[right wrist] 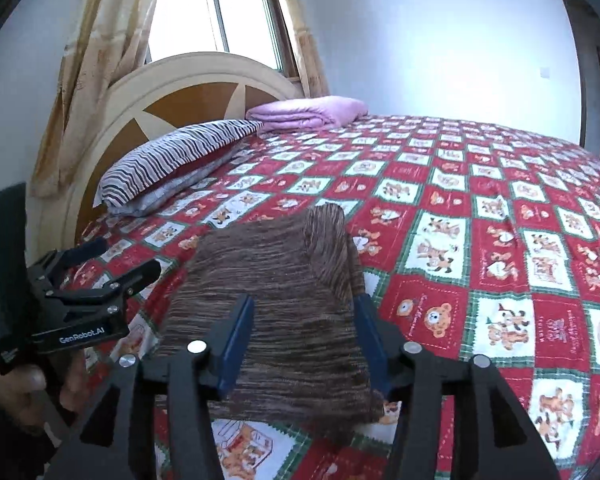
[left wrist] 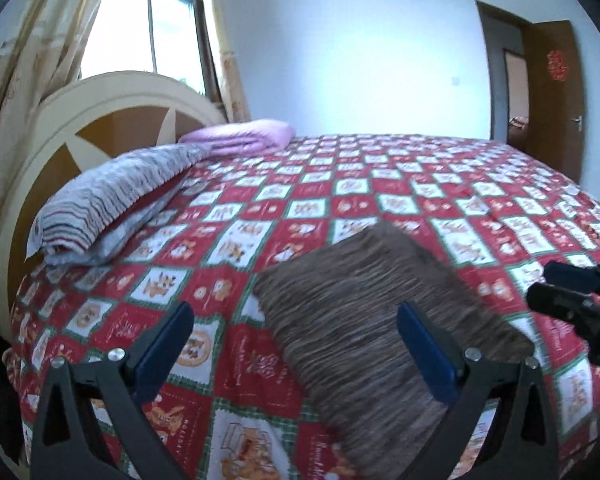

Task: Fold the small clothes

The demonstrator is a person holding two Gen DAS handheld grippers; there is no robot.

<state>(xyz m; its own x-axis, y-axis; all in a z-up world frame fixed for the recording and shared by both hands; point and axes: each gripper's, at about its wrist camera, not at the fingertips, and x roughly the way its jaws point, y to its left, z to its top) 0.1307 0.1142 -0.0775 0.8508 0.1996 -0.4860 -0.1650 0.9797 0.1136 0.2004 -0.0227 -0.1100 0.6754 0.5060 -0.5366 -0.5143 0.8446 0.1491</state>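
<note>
Lying on one bedspread: one brown garment, two pillows.

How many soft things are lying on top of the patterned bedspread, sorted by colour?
Brown striped garment: 1
Striped grey-white pillow: 1
Folded lilac blanket: 1
Total: 3

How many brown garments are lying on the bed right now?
1. The brown striped garment lies on the red checked bedspread near the bed's front edge, below both grippers. Its near end is cut off by the frames, so anything under it would be hidden.
</note>
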